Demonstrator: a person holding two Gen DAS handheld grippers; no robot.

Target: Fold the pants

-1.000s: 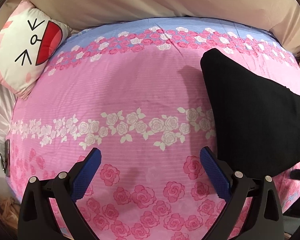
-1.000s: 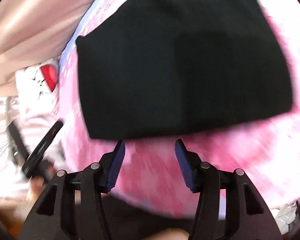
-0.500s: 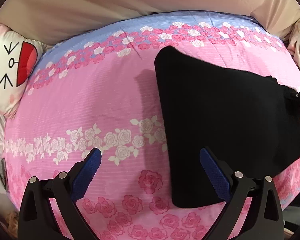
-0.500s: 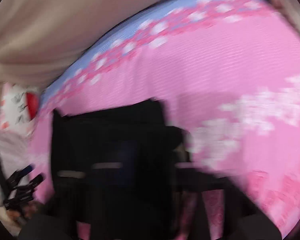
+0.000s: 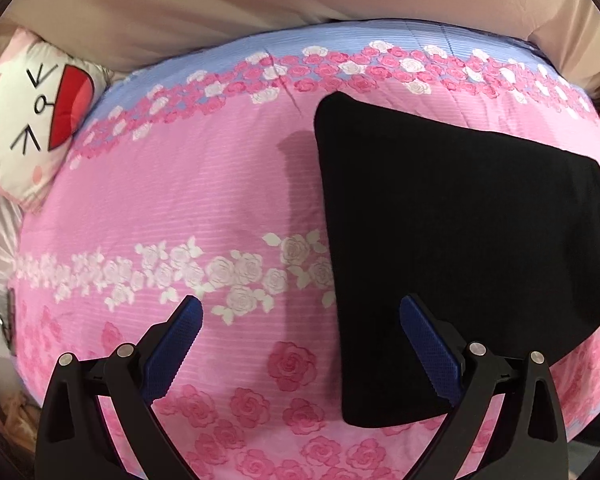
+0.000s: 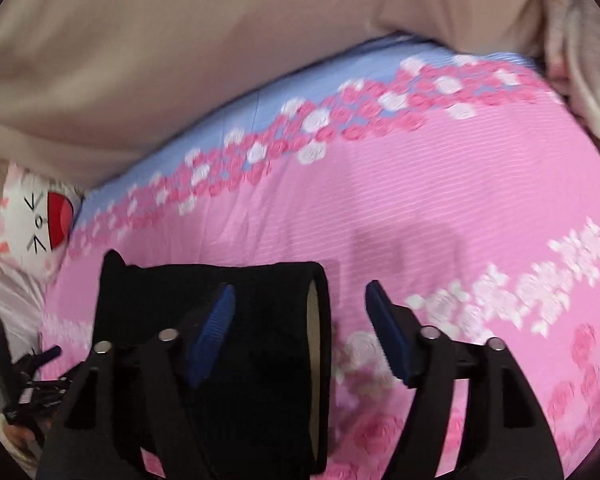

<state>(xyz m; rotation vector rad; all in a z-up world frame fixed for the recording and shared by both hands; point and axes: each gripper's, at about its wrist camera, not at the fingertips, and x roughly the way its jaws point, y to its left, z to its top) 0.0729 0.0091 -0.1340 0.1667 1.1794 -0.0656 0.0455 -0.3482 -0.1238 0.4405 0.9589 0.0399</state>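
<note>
The black pants [image 5: 460, 240] lie folded into a flat wedge on the right part of the pink rose bed cover [image 5: 180, 200]. My left gripper [image 5: 300, 312] hovers open over the cover at the pants' left edge, nothing between its blue pads. In the right wrist view the pants [image 6: 160, 292] fill the lower left. My right gripper [image 6: 300, 300] straddles their right edge with its jaws opening. Its left pad is over the cloth, its right pad over bare cover [image 6: 420, 200], and neither presses the cloth.
A white cat-face pillow [image 5: 40, 120] lies at the bed's left end, also seen in the right wrist view [image 6: 36, 224]. Beige bedding [image 5: 260, 0] runs along the far side. My left gripper's black frame [image 6: 32, 372] shows at the lower left of the right wrist view.
The left view slid right, so the pants now lie closer to its centre. The right view swung from looking down on the pants to a lower angle; its jaws stand wider.
</note>
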